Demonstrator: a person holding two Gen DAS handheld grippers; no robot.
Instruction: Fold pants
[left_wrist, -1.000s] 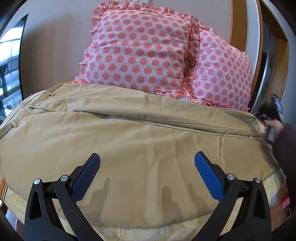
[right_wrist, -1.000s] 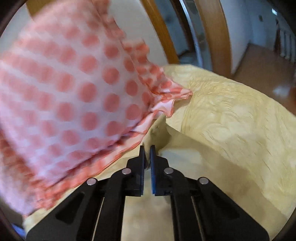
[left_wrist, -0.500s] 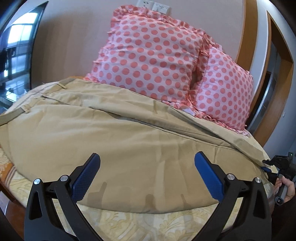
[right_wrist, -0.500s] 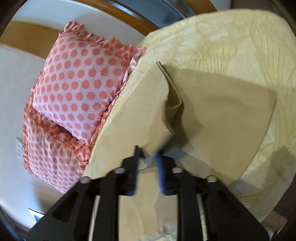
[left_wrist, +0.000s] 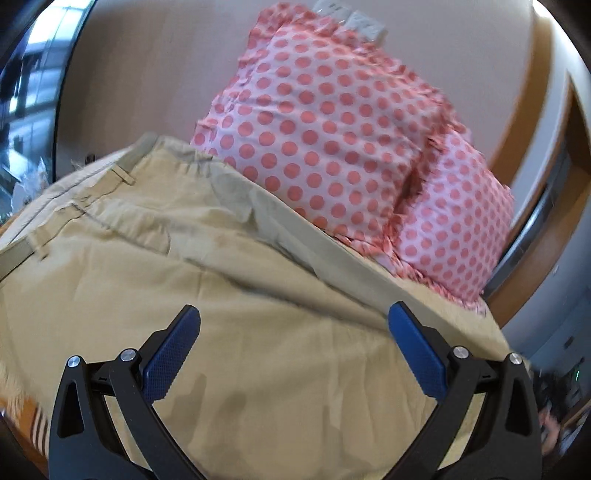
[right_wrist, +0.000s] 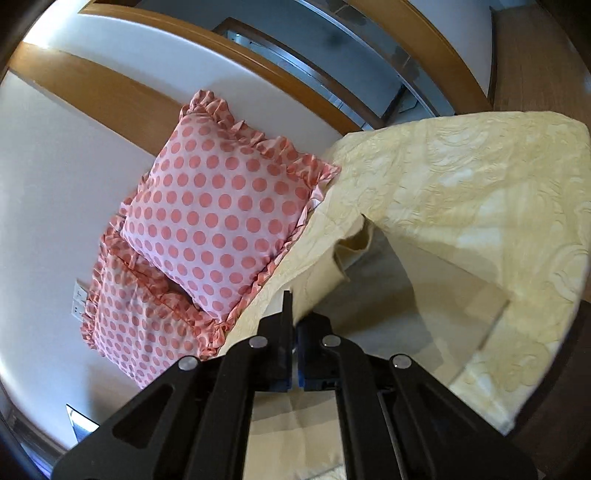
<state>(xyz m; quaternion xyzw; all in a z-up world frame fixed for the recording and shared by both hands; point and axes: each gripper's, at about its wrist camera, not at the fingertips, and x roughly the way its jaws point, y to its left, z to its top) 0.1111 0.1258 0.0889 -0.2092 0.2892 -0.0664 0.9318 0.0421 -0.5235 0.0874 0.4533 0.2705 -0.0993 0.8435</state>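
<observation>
Tan pants lie spread across the bed, waistband with belt loops at the far left, legs running right. My left gripper is open and empty, hovering above the middle of the pants. My right gripper is shut on the hem end of the pants and holds it lifted off the bed, the cloth hanging in a fold beyond the jaws. The right gripper does not show clearly in the left wrist view.
Two pink polka-dot pillows lean on the wall behind the pants, also in the right wrist view. A pale yellow patterned bedspread covers the bed. A wooden door frame stands at right.
My right gripper has lifted the pants' leg end higher and swung it away from the pillows. The left gripper stayed open while its view tilted and shifted left.
</observation>
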